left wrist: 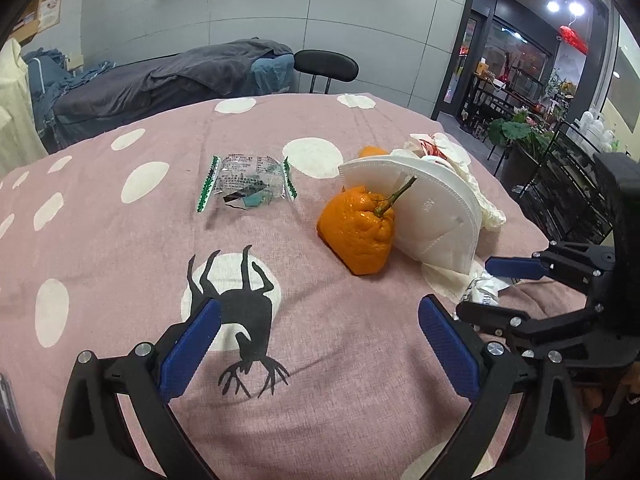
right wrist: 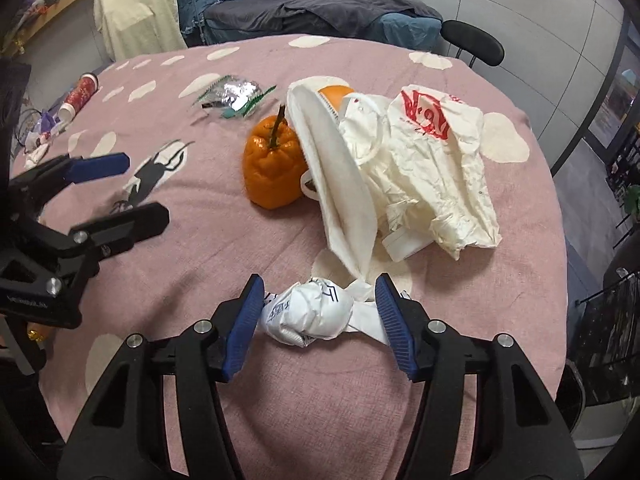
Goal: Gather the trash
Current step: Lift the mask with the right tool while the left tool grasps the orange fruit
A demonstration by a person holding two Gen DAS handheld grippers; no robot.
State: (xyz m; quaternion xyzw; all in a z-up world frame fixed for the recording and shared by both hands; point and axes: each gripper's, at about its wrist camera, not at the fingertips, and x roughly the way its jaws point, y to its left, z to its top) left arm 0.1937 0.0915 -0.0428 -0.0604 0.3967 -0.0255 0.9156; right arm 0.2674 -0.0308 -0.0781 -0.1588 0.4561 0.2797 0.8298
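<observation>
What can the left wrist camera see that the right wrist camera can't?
Only the left wrist view shows the green potted plants. Only the right wrist view shows the red paper cup lying on its side and the crumpled white bag with red print. Both show the bumpy orange citrus fruit, the white folded face mask and the clear green-edged wrapper.

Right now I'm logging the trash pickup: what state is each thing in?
Left hand-held gripper: open, nothing between its fingers.
Right hand-held gripper: open, fingers either side of the crumpled paper ball.
Orange: whole, stem on.
Face mask: folded, leaning on orange.
Plastic bag: crumpled.
Clear wrapper: lying flat.
</observation>
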